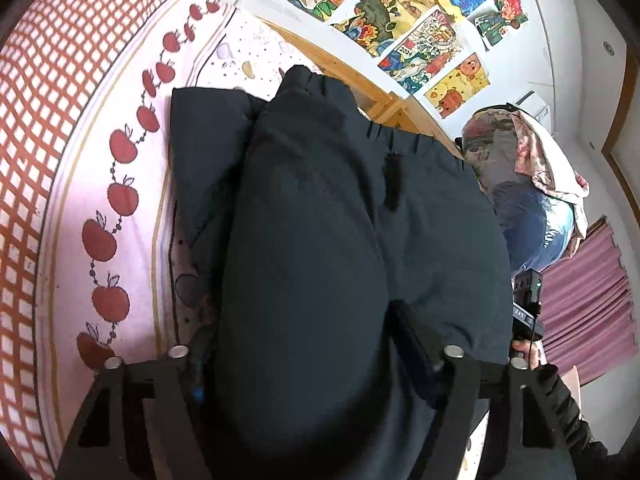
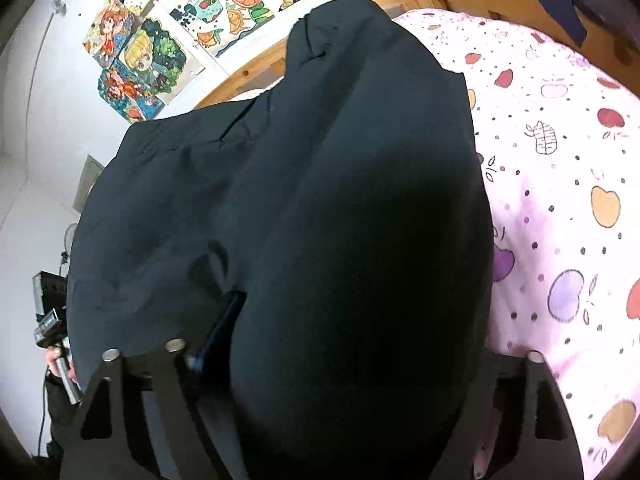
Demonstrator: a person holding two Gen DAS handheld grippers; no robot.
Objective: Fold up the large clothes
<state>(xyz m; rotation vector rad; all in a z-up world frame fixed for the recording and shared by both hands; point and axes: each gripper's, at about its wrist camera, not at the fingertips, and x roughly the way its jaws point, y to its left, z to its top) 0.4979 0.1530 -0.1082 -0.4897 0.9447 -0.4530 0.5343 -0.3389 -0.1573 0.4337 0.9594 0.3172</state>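
In the left wrist view, at 9 o'clock, a red checked blanket (image 1: pixel 24 184) meets a pink bedsheet (image 1: pixel 132 92) printed with a chain of red apples. The dark trousers (image 1: pixel 320 208) fill the middle, their gathered waistband up at 12 o'clock and the cloth draped from there down to 6 o'clock over the left gripper (image 1: pixel 316 360). Its fingers stand wide apart with fabric bulging between them; whether they pinch the cloth cannot be told. At 1 o'clock, children's drawings (image 1: pixel 400 20) hang on the wall above a wooden bed frame (image 1: pixel 352 68). At 3 o'clock lies a bundle of bedding (image 1: pixel 528 184), and at 4 o'clock a hand (image 1: pixel 528 354) holds the other tool.

In the right wrist view, a hand (image 2: pixel 56 360) with a tool shows at 8 o'clock. The trousers (image 2: pixel 320 220) again cover the centre and hide the right gripper (image 2: pixel 320 356); its state cannot be told. The spotted bedsheet (image 2: pixel 560 160) spreads at 3 o'clock.
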